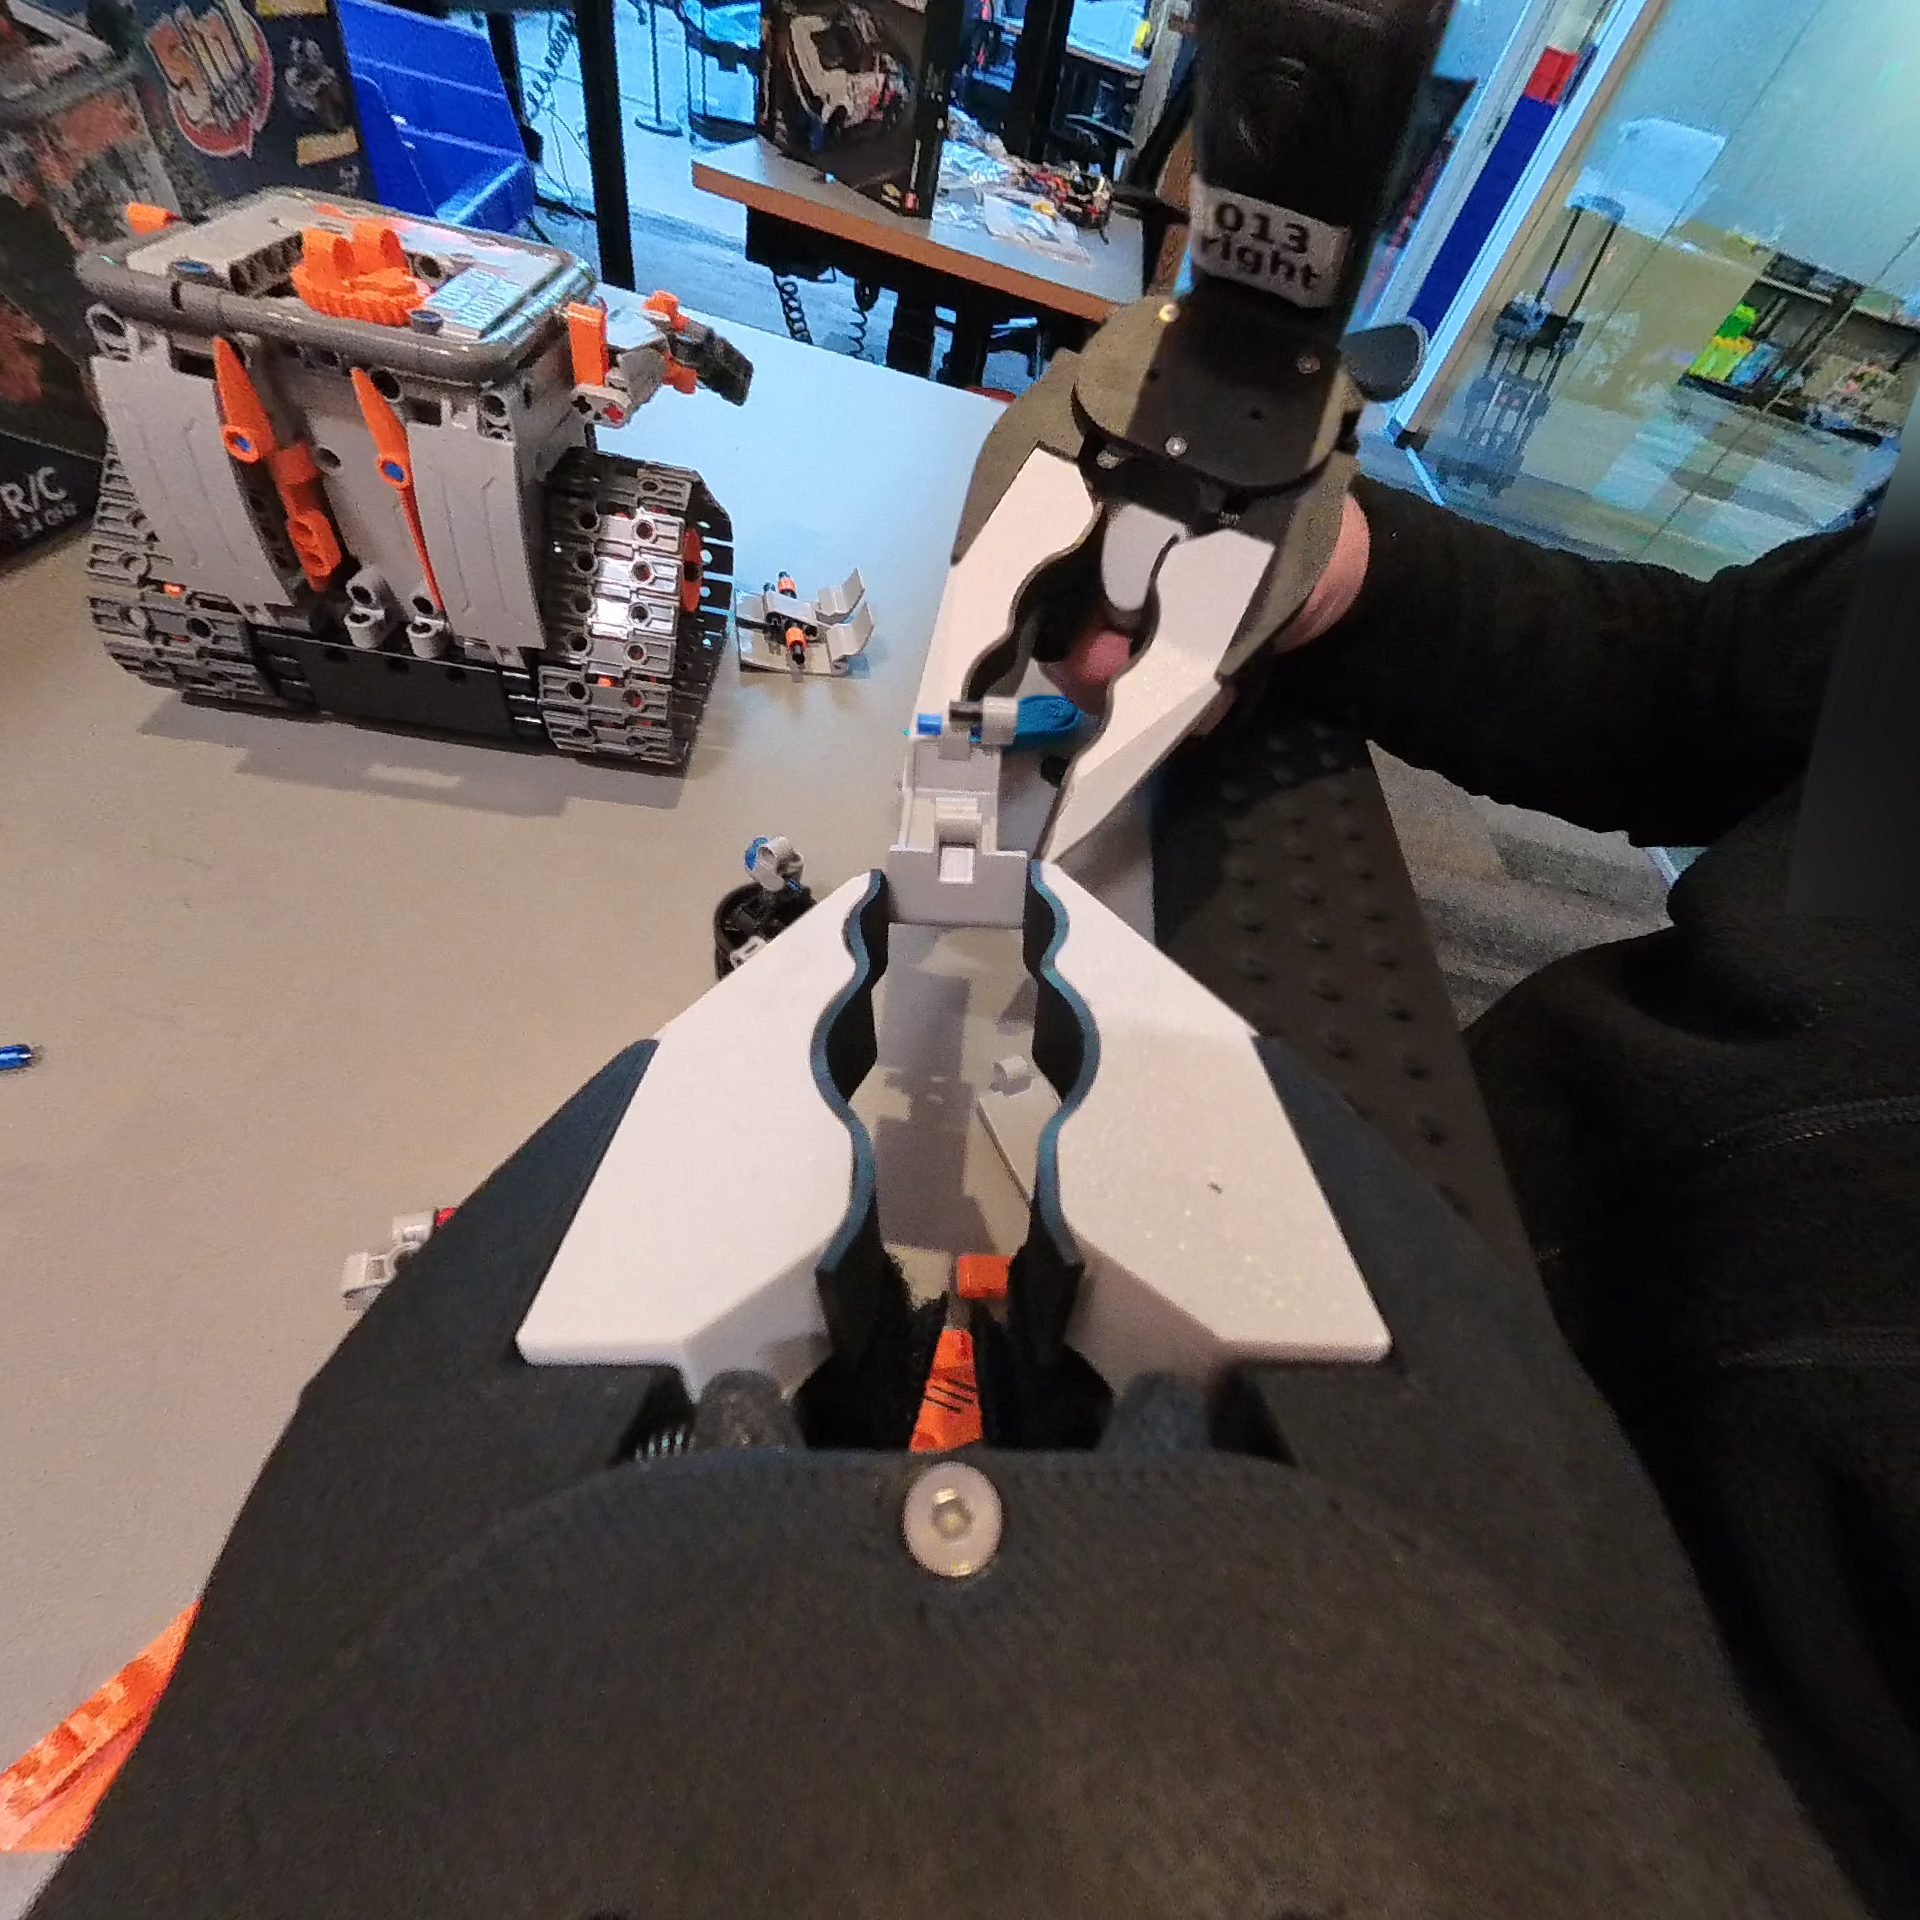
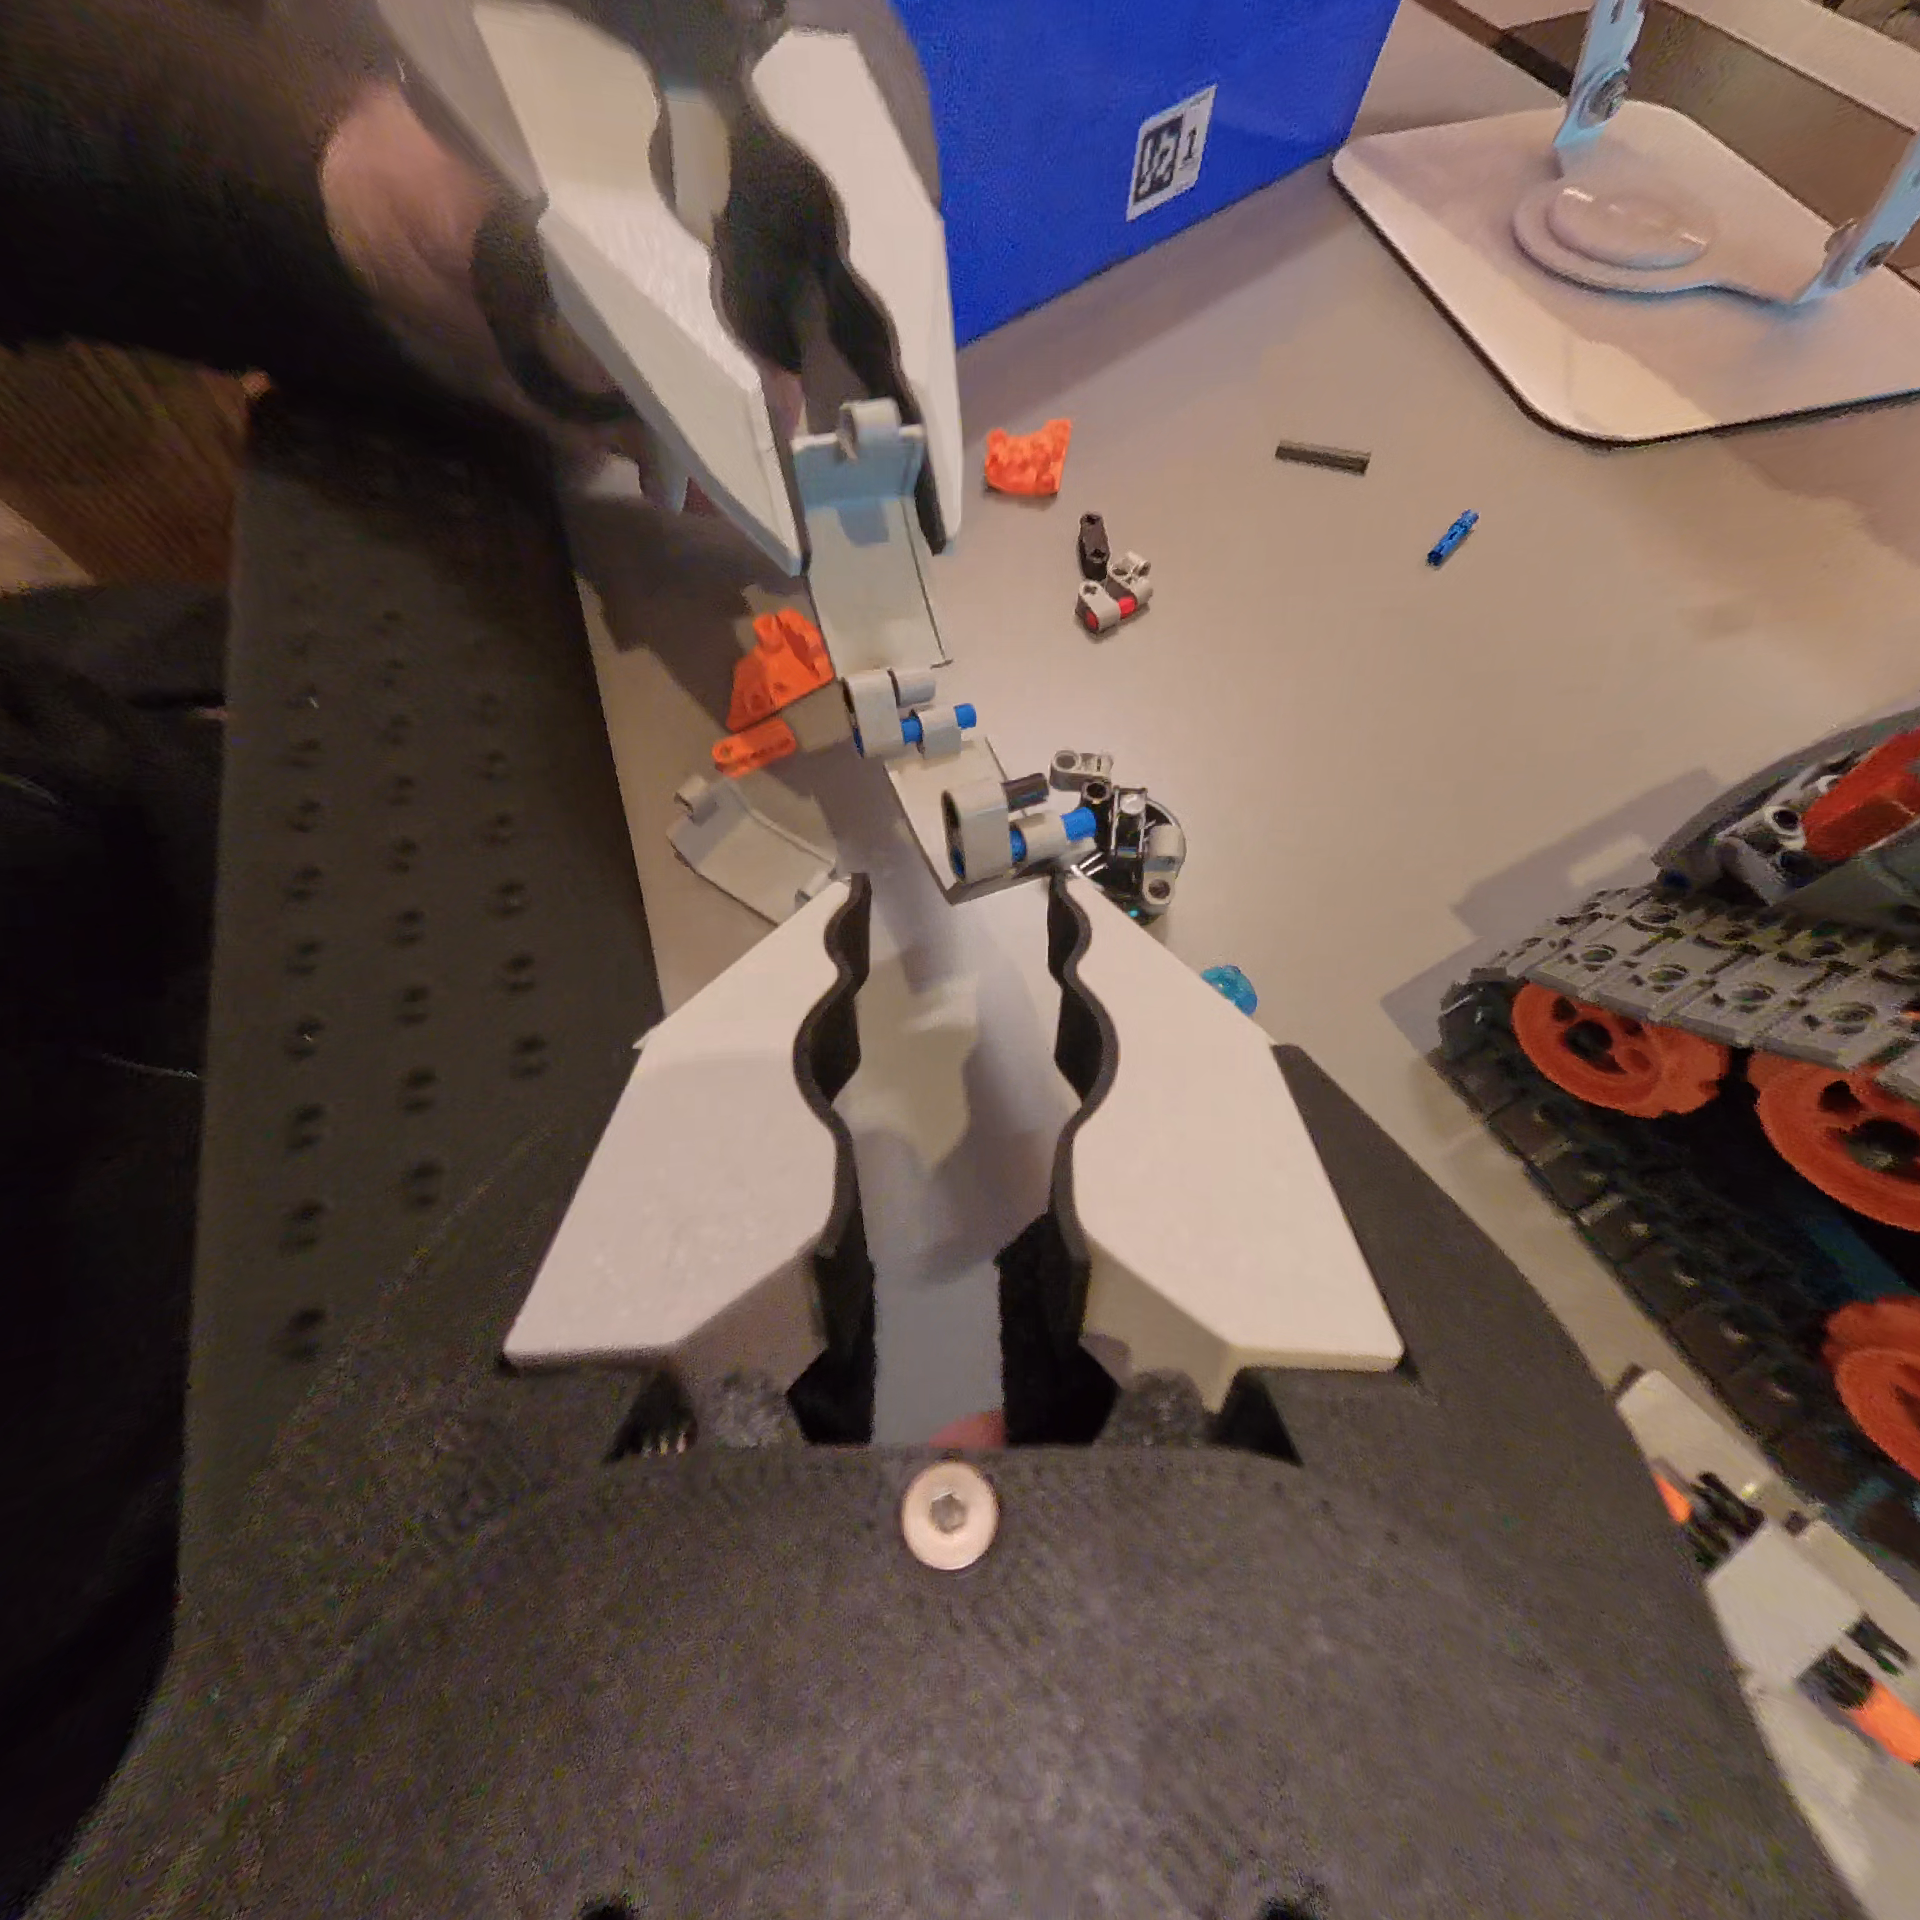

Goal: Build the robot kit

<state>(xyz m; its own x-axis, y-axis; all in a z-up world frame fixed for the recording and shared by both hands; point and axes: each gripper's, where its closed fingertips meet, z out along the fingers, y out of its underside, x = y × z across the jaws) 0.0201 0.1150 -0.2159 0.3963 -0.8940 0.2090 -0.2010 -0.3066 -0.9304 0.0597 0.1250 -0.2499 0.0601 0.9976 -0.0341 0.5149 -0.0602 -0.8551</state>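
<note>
A pale grey table (image 1: 312,935) carries a tracked grey-and-orange brick-built vehicle (image 1: 395,468), loose brick parts and a blue bin (image 2: 1122,135); beyond it the room holds another table with boxes and glass partitions. A black perforated board (image 2: 416,935) lies along the table edge. Between the grippers hangs a long grey panel assembly (image 2: 883,582) with blue pins, its long axis running from one gripper to the other. The left gripper (image 1: 956,883) pinches one end; the right gripper (image 2: 956,894) seems pressed onto the other end, though blur clouds that contact.
</note>
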